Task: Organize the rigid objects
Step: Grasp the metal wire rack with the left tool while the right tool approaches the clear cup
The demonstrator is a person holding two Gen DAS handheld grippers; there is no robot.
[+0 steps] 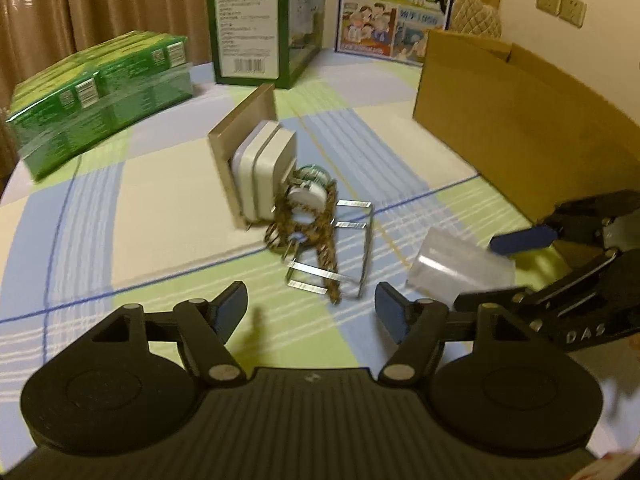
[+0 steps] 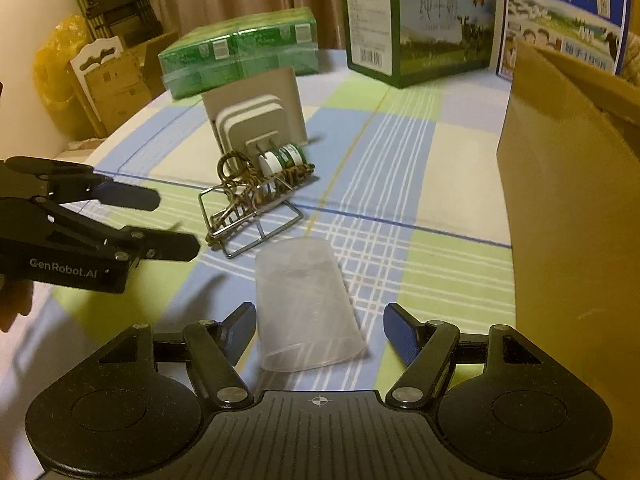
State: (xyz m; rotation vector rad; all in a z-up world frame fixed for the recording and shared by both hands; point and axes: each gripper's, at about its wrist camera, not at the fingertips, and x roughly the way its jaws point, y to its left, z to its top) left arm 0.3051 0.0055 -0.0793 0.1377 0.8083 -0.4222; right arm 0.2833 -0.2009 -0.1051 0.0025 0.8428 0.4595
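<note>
A clear plastic cup (image 2: 308, 312) lies on its side on the checked tablecloth, between the fingers of my right gripper (image 2: 320, 332). The jaws stand open, and a gap shows at the right pad. My left gripper (image 1: 312, 312) is open and empty, hovering short of a wire rack (image 1: 348, 256) tangled with a braided cord (image 1: 320, 236). Behind the rack lie a small white-capped green bottle (image 1: 310, 190) and a grey-and-white block leaning on a tan board (image 1: 260, 168). In the left wrist view the cup (image 1: 460, 268) sits at the right gripper (image 1: 496, 272). The right wrist view has the left gripper (image 2: 176, 224) at its left.
A tall brown cardboard box (image 1: 512, 120) walls off the right side. Wrapped green cartons (image 1: 100, 92) lie at the far left. A green milk box (image 1: 256, 24) and a blue one (image 1: 396, 8) stand at the back. Beyond the table's left edge are stored boxes (image 2: 112, 80).
</note>
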